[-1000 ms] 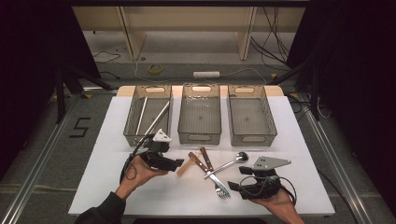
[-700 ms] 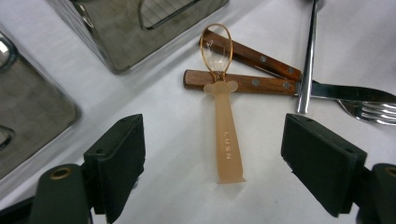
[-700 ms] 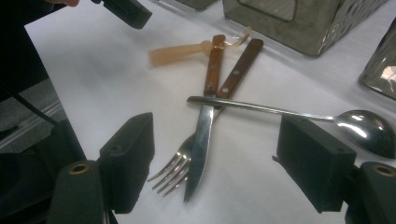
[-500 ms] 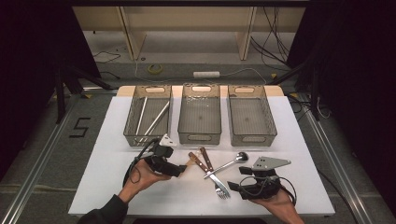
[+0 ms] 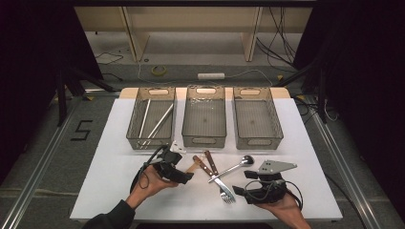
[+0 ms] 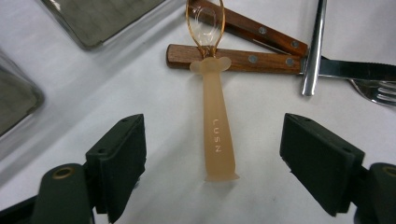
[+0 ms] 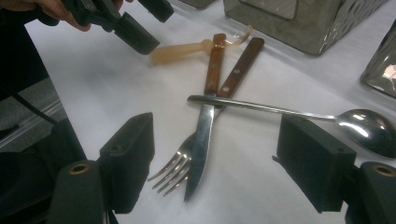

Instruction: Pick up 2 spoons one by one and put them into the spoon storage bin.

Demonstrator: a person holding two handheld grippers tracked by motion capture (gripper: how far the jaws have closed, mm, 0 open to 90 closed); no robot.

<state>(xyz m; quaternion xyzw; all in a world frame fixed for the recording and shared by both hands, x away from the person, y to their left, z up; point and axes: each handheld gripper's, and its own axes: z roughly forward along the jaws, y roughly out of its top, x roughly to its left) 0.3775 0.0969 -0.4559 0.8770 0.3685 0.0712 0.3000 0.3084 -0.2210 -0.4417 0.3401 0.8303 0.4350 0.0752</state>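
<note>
While left gripper (image 6: 212,175) hovers jaws spread wide, translucent peach plastic spoon (image 6: 215,135) lies flat on white table (image 5: 114,157) between them, untouched, bowl end propped on wooden-handled knife (image 6: 243,59). Looks like pre-grasp step. Next move probably: drop lower, pinch handle squarely. Right gripper (image 7: 224,170) also spread, holding nothing, parked near steel fork (image 7: 175,170).

Bare table (image 6: 154,116) flanking plastic spoon (image 6: 217,135)
</note>
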